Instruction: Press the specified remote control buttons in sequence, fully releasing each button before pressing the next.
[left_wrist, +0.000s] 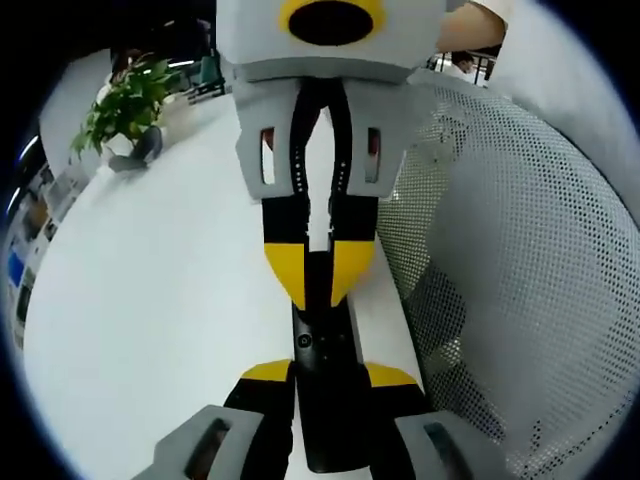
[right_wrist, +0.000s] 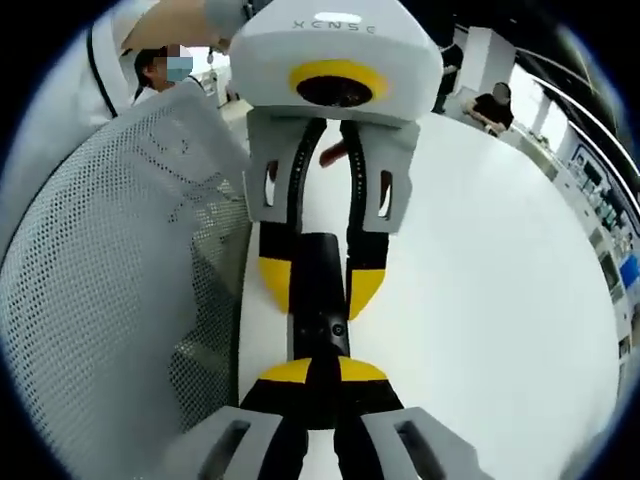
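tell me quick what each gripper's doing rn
left gripper: shut on the black remote.
right gripper: jaws closed together, tips down on the remote.

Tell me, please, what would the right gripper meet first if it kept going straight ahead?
The left gripper, most likely: it faces the right gripper head-on, holding the far end of the remote between them. Depth is hard to judge.
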